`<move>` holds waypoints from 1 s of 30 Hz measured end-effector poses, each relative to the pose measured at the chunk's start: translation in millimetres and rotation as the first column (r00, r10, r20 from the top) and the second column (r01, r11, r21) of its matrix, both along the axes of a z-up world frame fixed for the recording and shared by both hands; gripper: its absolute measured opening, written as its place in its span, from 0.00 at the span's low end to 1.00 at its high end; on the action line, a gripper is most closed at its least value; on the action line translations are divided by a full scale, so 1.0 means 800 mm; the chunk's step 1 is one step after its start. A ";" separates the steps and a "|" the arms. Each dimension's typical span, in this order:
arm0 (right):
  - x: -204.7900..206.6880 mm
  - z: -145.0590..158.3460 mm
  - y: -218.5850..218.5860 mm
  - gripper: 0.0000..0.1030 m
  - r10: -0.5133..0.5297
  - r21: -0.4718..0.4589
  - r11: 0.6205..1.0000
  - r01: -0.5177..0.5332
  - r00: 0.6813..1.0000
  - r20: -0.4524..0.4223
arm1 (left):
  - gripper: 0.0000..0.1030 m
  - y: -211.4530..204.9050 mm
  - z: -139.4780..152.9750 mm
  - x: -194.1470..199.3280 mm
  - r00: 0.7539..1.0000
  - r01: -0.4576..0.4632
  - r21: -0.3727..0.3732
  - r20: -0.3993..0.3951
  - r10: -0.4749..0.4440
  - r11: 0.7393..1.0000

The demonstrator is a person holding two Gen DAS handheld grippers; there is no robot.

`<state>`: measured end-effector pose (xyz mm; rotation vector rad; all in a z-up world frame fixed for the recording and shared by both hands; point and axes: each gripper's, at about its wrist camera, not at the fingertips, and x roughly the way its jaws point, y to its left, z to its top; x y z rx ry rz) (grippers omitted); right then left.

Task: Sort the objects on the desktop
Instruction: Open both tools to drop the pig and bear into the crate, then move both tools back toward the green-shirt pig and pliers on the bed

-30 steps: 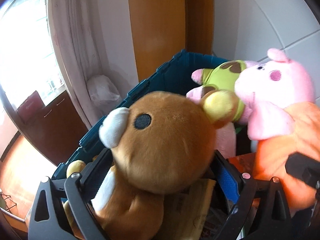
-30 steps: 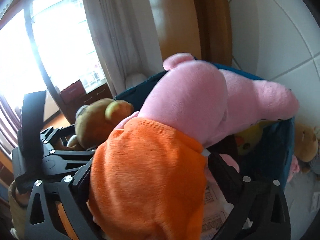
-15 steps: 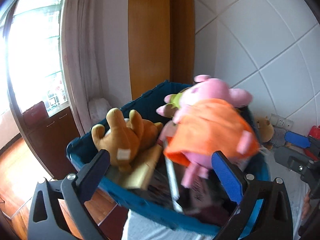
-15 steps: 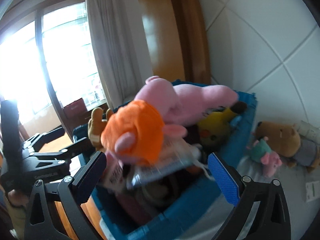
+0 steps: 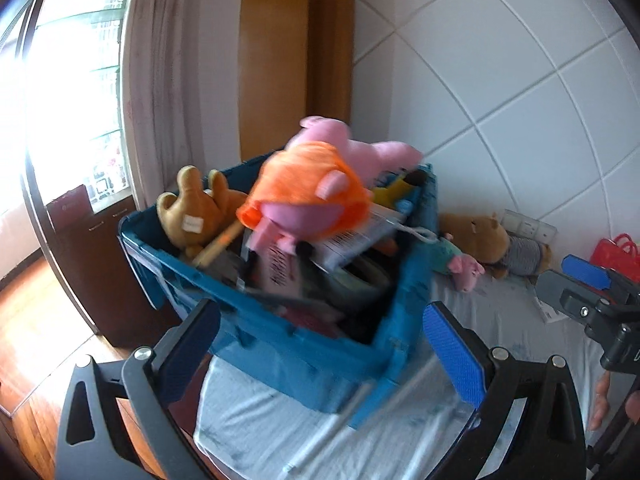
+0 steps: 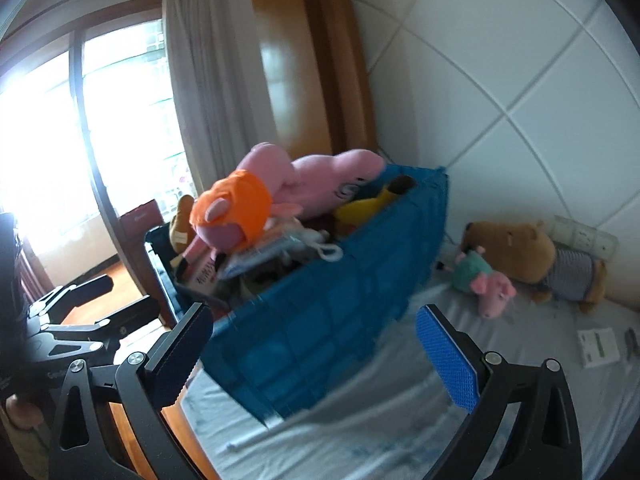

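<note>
A blue crate (image 5: 304,356) (image 6: 320,320) stands on the pale sheet at the table's left end, heaped with books and soft toys. On top lies a pink pig in an orange dress (image 5: 308,184) (image 6: 240,204); a brown bear (image 5: 196,208) lies head down at the crate's left side. My left gripper (image 5: 320,344) hangs open in front of the crate, nothing between its blue pads. My right gripper (image 6: 316,352) is open too, empty, short of the crate's near wall. Each gripper shows at the edge of the other's view.
A large brown plush in a striped shirt (image 6: 532,260) (image 5: 492,240) and a small pink-and-green pig (image 6: 484,280) (image 5: 460,264) lie on the sheet by the tiled wall. A red basket (image 5: 616,252) and paper slips (image 6: 600,346) sit farther right. Window, curtain and wooden floor at left.
Both grippers let go of the bear and the pig, which dropped onto the crate's heap. Both then drew back, so the whole crate and the table now show.
</note>
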<state>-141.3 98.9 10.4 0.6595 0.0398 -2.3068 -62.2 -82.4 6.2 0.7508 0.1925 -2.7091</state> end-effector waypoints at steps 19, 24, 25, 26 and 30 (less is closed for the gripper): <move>0.041 -0.048 0.210 1.00 -0.153 0.003 0.988 0.153 0.987 0.055 | 1.00 0.183 -0.032 0.017 0.989 0.125 0.013 0.074 -0.126 0.992; 0.032 -0.052 0.239 1.00 -0.230 0.020 0.973 0.230 0.972 0.055 | 1.00 0.205 -0.035 -0.009 0.979 0.189 0.023 0.075 -0.190 0.982; 0.028 -0.054 0.243 1.00 -0.246 0.027 0.969 0.244 0.968 0.058 | 1.00 0.207 -0.036 -0.015 0.976 0.201 0.026 0.075 -0.202 0.979; 0.023 -0.056 0.248 1.00 -0.260 0.034 0.965 0.259 0.964 0.062 | 1.00 0.210 -0.037 -0.021 0.974 0.212 0.030 0.076 -0.214 0.977; 0.006 -0.061 0.262 1.00 -0.312 0.055 0.950 0.308 0.947 0.077 | 1.00 0.219 -0.040 -0.053 0.962 0.258 0.034 0.088 -0.260 0.965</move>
